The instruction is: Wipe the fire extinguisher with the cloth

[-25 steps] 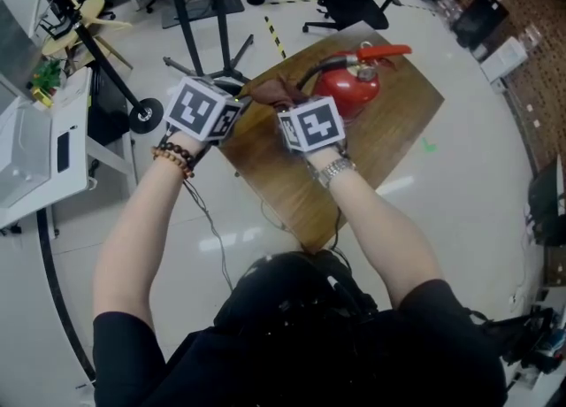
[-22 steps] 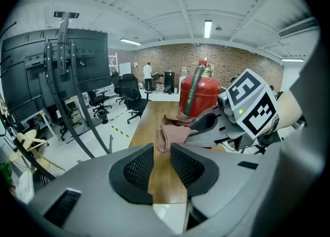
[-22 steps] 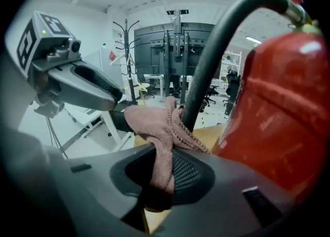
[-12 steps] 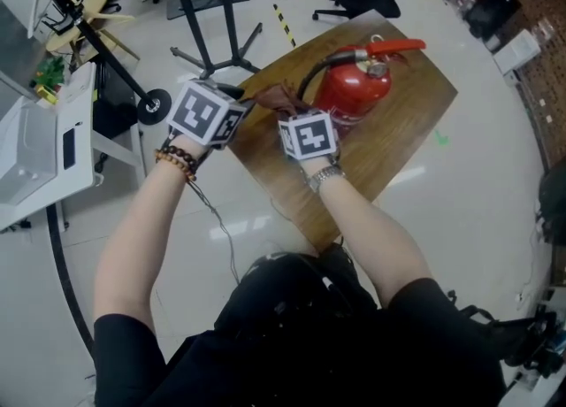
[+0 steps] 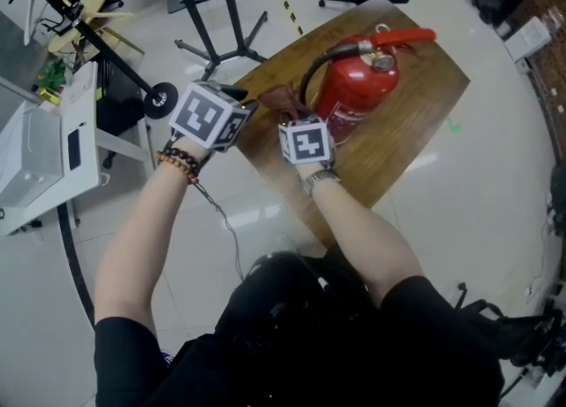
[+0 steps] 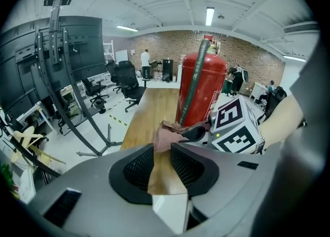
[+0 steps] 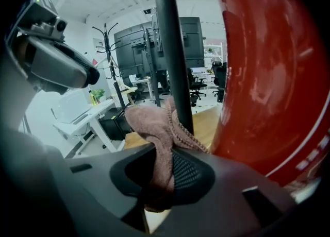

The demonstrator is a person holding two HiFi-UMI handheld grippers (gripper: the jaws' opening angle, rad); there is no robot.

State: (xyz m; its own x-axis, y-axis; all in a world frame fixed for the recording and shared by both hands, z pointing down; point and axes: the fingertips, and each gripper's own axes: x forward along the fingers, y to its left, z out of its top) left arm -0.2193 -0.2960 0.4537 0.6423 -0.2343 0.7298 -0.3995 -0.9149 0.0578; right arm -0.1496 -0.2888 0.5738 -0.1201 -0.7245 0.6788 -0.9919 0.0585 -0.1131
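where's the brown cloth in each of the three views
Head view: cloth upper centre, just left of the fire extinguisher.
Left gripper view: cloth centre, just beyond the left gripper, at the extinguisher's foot.
Right gripper view: cloth centre, clamped in the right gripper.
Shared landmark: the red fire extinguisher, right of the cloth in every view.
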